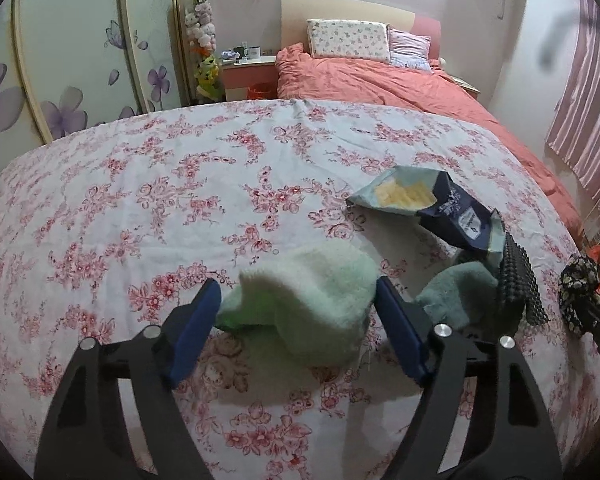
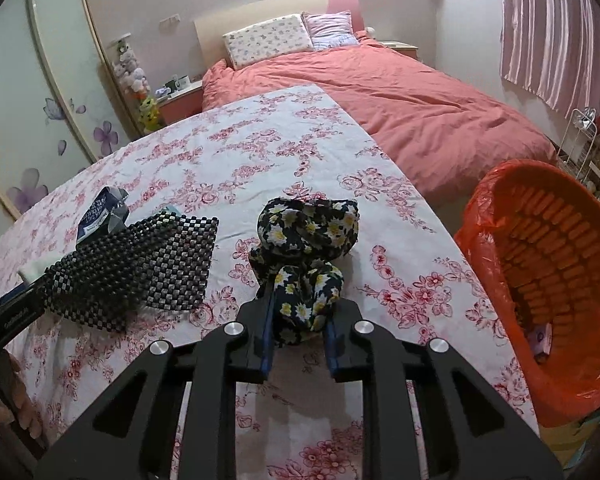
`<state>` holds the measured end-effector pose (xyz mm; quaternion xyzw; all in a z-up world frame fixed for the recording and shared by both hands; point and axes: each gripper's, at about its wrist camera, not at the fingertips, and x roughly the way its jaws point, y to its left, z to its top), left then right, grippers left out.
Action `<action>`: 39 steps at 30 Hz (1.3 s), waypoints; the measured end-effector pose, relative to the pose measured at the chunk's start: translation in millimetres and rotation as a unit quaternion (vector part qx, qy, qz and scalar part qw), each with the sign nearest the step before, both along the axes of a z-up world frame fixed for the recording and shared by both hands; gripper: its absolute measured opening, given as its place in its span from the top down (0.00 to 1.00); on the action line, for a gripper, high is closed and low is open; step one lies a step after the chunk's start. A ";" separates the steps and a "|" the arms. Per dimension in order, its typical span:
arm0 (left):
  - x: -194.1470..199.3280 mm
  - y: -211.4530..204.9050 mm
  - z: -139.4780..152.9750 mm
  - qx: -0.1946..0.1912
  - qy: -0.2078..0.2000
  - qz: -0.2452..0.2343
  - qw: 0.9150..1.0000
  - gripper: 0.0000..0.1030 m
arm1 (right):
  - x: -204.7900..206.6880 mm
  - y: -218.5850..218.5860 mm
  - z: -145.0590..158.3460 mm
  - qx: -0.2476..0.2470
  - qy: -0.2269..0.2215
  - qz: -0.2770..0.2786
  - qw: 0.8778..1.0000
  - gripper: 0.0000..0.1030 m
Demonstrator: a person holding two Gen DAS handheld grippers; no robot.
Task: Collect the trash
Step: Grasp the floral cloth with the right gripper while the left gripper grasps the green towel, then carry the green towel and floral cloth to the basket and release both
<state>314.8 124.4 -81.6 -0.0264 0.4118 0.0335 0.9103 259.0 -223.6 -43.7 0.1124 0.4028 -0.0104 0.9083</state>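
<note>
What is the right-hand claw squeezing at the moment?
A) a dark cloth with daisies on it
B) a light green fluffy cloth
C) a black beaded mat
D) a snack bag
A: the right gripper has its blue pads pressed on the dark daisy-print cloth lying on the flowered tablecloth.

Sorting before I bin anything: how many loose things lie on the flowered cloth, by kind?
Green cloths: 2
Floral cloth: 1
Snack bag: 1
Beaded mat: 1
Total: 5

snack bag point(image 2: 100, 216), white print, too blurred to read
</note>
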 end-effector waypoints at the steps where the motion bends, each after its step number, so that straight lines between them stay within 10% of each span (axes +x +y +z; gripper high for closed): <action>1: 1.1 -0.3 -0.4 0.000 0.000 0.001 1.000 0.27 | 0.3 0.1 0.1 0.000 0.000 0.000 1.000 0.81; 9: 11.9 -2.3 -5.8 -0.007 0.021 -0.001 1.000 0.29 | 2.0 7.7 -2.0 -0.008 0.006 0.015 1.000 0.80; 16: 1.3 4.7 -1.9 -0.017 0.014 -0.014 1.000 0.69 | -2.6 14.8 -2.1 -0.015 0.008 0.030 0.999 0.81; 39: -39.7 6.1 -5.6 -0.034 0.015 -0.024 0.999 0.60 | -6.2 20.5 -6.6 -0.013 0.014 0.040 0.999 0.81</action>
